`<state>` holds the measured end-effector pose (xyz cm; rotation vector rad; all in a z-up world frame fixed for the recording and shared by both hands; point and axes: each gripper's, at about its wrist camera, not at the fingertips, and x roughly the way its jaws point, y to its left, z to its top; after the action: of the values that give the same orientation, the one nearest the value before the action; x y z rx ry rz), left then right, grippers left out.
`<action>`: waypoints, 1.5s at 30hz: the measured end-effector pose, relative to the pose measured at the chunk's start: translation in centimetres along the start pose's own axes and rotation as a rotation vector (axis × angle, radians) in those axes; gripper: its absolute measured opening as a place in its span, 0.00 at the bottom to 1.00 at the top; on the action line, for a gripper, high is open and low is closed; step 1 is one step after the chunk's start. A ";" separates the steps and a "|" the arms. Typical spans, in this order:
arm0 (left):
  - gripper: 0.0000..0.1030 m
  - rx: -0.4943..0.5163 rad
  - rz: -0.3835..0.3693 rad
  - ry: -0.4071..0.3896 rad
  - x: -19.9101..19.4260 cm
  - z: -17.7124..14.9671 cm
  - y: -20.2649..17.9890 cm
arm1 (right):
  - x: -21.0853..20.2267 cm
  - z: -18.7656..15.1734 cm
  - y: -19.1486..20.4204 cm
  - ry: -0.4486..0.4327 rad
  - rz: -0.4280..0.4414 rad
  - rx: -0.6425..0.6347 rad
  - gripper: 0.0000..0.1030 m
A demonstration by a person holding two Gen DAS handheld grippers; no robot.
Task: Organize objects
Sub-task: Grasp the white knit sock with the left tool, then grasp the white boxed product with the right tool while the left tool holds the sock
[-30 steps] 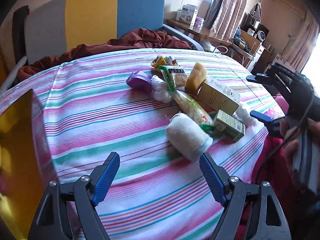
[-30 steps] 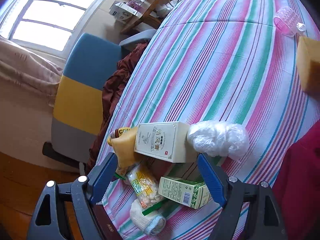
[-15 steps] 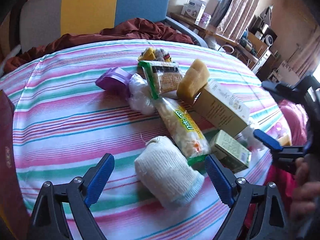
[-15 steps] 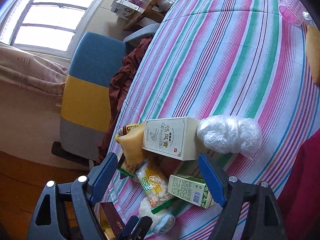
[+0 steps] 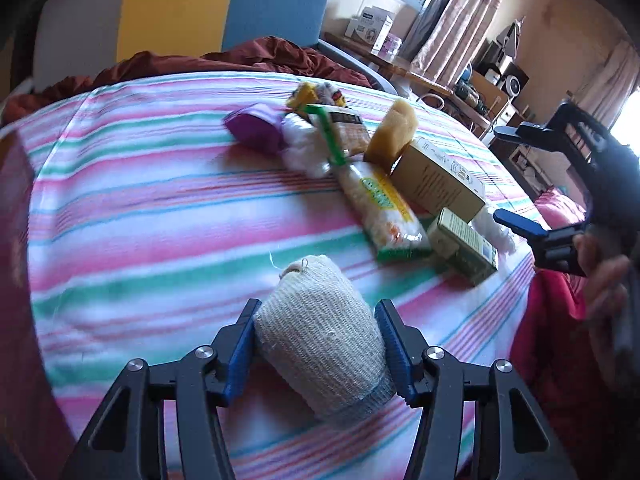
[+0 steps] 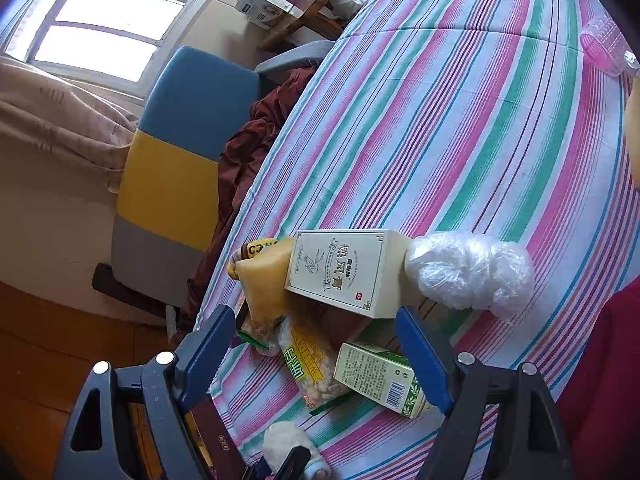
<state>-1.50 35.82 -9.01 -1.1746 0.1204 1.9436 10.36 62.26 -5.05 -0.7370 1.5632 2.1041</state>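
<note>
- The left gripper (image 5: 316, 344) has just been closing, both pads now clamped on the bandage roll (image 5: 320, 340).
- Lift it straight, gently.
- The right gripper (image 6: 316, 356) hangs apart, empty.

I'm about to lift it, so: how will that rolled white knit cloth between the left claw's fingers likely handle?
The rolled cloth looks soft and knitted, so it will probably squash under the left claw, whose jaws have just been closing around it. It seems light. Being cylindrical, it might roll on the striped tablecloth if released.
</note>
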 end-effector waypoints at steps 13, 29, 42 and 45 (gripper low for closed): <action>0.56 0.013 -0.005 -0.005 -0.6 -1.1 0.6 | 0.9 -0.4 0.8 0.018 -0.109 -0.069 0.81; 0.56 0.008 -0.039 -0.008 -0.8 -1.3 1.3 | 6.7 0.1 10.1 0.291 -0.534 -0.868 0.81; 0.57 0.026 -0.023 -0.013 -0.6 -1.4 1.0 | 9.1 0.2 6.6 0.294 -0.634 -0.815 0.50; 0.57 0.034 -0.018 -0.015 -0.6 -1.5 0.8 | 7.2 0.1 5.4 0.214 -0.593 -0.722 0.50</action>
<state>-0.94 34.23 -9.63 -1.1355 0.1346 1.9272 1.45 60.96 -5.62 -1.4846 0.4938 2.1213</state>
